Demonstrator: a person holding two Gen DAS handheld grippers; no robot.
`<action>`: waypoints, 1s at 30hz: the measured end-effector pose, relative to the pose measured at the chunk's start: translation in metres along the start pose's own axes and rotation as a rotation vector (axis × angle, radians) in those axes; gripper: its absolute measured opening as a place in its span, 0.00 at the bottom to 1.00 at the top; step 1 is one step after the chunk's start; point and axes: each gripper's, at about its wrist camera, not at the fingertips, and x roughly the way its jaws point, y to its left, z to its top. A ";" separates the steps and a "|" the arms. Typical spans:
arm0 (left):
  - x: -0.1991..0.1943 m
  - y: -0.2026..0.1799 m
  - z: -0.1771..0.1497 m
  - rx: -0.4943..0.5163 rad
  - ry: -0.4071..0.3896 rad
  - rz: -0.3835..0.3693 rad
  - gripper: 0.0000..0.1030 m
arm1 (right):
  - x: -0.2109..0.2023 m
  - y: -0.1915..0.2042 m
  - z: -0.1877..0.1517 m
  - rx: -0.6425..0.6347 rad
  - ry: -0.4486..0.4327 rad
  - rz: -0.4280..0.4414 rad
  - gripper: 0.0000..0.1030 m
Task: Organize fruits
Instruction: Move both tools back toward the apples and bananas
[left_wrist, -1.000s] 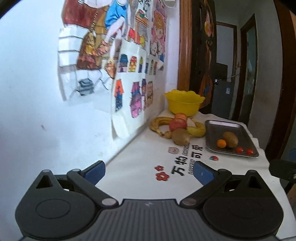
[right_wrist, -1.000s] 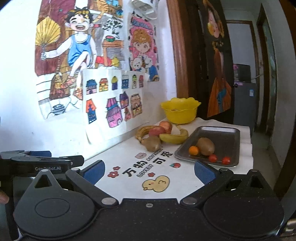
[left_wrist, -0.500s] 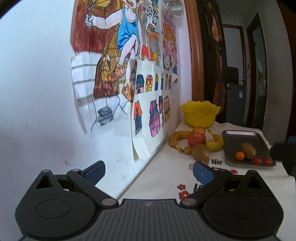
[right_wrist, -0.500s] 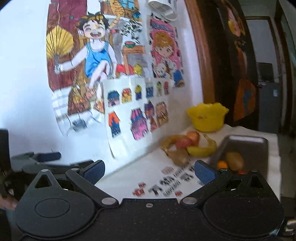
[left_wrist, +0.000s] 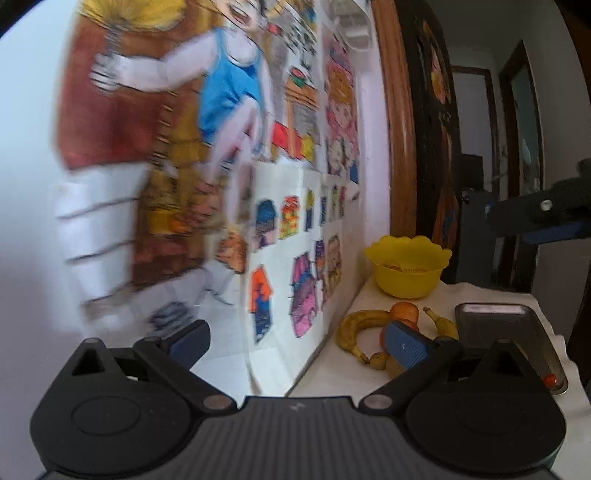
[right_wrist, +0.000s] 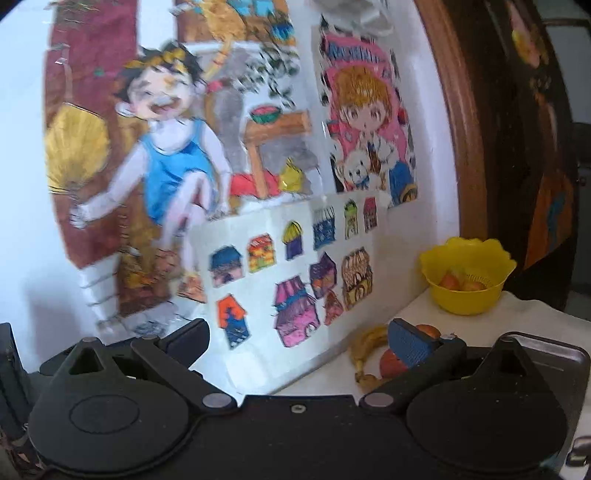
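Both grippers, left (left_wrist: 295, 338) and right (right_wrist: 297, 338), gape wide and empty. Drawings (right_wrist: 229, 177) fill the wall; bananas (left_wrist: 356, 325), yellow bowl (left_wrist: 408, 266) and tray (left_wrist: 495, 321) lie beyond.

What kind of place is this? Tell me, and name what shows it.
Probably a room in a home. Hand-coloured children's drawings are stuck to the white wall, fruit lies loose on a cloth-covered table beside a yellow bowl, and a wooden door frame opens onto a hallway.
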 end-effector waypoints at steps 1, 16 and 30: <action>0.008 -0.004 -0.001 0.008 0.012 0.006 0.99 | 0.008 -0.009 0.000 -0.001 0.022 0.011 0.99; 0.153 -0.037 -0.028 0.025 0.233 0.028 0.99 | 0.116 -0.104 -0.096 0.026 0.163 -0.003 0.99; 0.217 -0.047 -0.037 -0.021 0.317 -0.055 0.99 | 0.177 -0.099 -0.130 -0.061 0.261 -0.071 0.85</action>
